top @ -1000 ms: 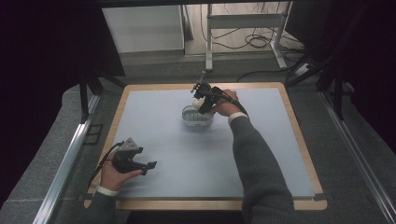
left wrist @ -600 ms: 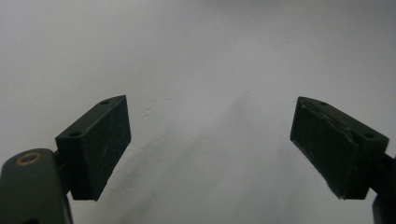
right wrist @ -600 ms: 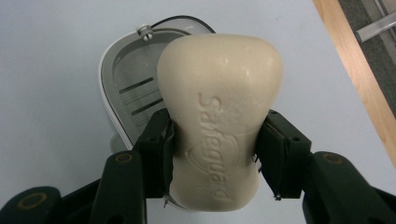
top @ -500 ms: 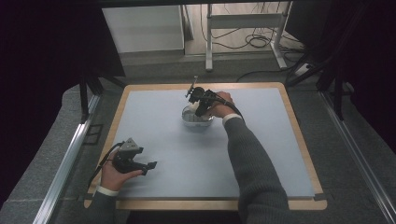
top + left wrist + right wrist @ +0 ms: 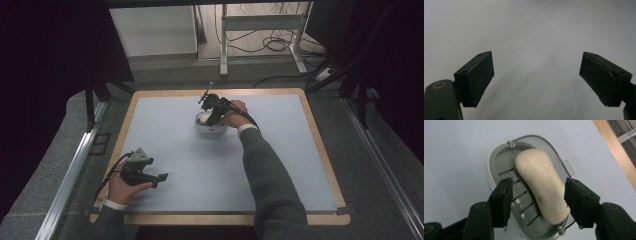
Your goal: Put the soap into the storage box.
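the tabletop is flat and mostly bare, so a hand can slide across the middle and the right side with lots of room. near the far edge sits a soap dish with a bar of soap lying in it. the right tongs hang over it with the soap between the jaws. the left tongs rest near the front left corner, with bare tabletop ahead of them.
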The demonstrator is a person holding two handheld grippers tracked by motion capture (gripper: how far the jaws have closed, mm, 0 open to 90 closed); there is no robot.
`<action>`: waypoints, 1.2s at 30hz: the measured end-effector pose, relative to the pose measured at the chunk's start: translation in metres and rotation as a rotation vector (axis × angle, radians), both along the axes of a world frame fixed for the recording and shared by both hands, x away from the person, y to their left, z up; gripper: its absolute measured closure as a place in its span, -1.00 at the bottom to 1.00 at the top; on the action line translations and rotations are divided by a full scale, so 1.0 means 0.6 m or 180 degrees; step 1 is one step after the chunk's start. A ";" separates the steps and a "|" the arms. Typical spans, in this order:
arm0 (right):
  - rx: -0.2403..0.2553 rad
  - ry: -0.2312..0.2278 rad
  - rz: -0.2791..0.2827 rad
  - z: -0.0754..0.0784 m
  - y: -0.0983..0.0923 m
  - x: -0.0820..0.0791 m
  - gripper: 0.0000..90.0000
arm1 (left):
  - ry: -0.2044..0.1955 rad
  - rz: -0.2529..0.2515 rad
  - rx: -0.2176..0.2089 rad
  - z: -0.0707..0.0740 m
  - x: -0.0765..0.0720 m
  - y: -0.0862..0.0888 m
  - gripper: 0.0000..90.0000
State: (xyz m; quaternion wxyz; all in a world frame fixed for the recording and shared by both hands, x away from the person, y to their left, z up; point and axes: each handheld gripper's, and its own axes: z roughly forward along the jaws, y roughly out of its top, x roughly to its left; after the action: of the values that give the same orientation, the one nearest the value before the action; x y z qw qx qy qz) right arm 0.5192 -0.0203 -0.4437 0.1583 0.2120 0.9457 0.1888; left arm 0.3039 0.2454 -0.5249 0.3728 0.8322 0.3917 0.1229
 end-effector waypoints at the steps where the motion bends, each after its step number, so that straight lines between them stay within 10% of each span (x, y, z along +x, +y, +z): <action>1: 0.0079 -0.0010 -0.0035 0.003 -0.004 0.000 -0.17 | -0.0001 0.0002 0.0002 0.000 0.000 0.000 -0.71; 6: 0.0449 -0.0098 -0.0296 0.016 -0.032 -0.005 -0.22 | 0.0001 0.0007 -0.0004 0.000 0.000 -0.001 -0.71; 19: 0.0792 -0.0180 -0.0295 0.025 -0.091 -0.060 -0.23 | -0.0005 0.0015 0.0016 0.000 -0.001 -0.001 -0.71; 36: 0.1213 -0.0413 -0.0671 -0.018 -0.240 -0.199 -0.31 | -0.0030 0.0074 -0.0070 0.002 -0.002 -0.001 -0.71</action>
State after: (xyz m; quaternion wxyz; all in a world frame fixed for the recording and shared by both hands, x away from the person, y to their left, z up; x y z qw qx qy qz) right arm 0.4000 -0.1644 -0.4548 0.1947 0.3231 0.8534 0.3597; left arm 0.3025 0.2446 -0.5239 0.3823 0.8228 0.4009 0.1268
